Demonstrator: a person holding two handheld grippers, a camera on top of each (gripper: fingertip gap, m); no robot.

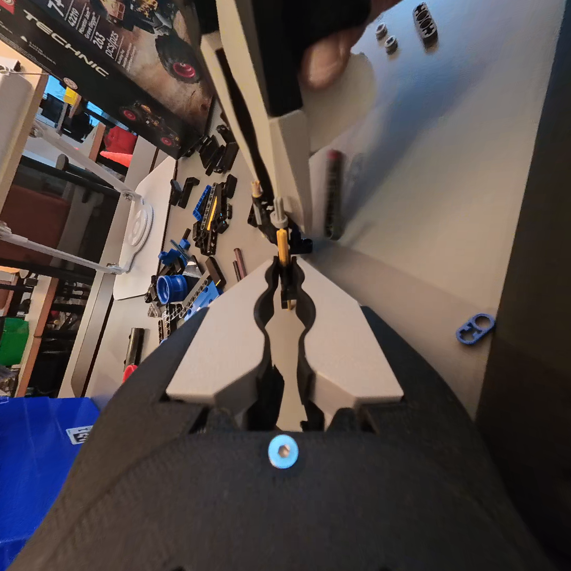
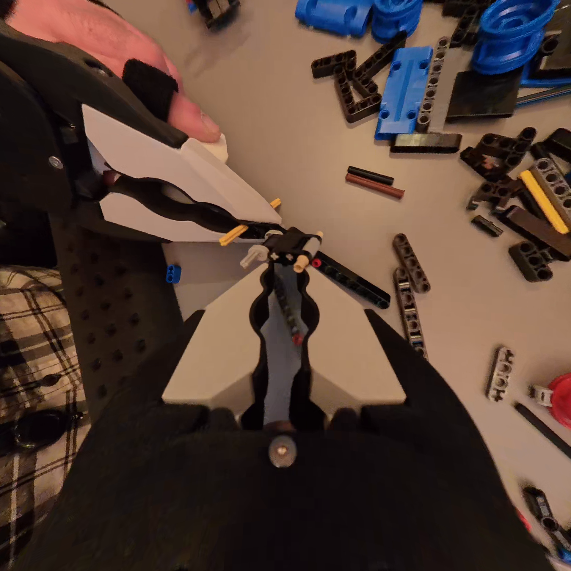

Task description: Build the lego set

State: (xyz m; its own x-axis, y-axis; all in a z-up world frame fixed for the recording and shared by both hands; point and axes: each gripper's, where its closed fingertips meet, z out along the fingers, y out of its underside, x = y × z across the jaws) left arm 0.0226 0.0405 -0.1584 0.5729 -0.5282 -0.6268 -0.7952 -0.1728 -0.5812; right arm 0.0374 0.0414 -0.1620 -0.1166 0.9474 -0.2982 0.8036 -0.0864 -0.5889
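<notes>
- Two grippers meet tip to tip above the grey worktop, among scattered loose pieces.
- Left gripper has its jaws clenched on a yellow axle, which sticks out past the tips toward the small assembly.
- Right gripper has its jaws clamped on that small black assembly, which carries grey and tan pins; a black beam with a red pin runs back between its fingers.
- In the right wrist view the yellow axle pokes out both sides of the left gripper's tips, just beside the assembly; whether it has entered a hole I cannot tell.
- Blue wheel hubs, a blue panel and black beams lie well apart at the far side.
- One small blue connector sits at the worktop's edge.
- Beyond the parts, the set's box stands.
</notes>
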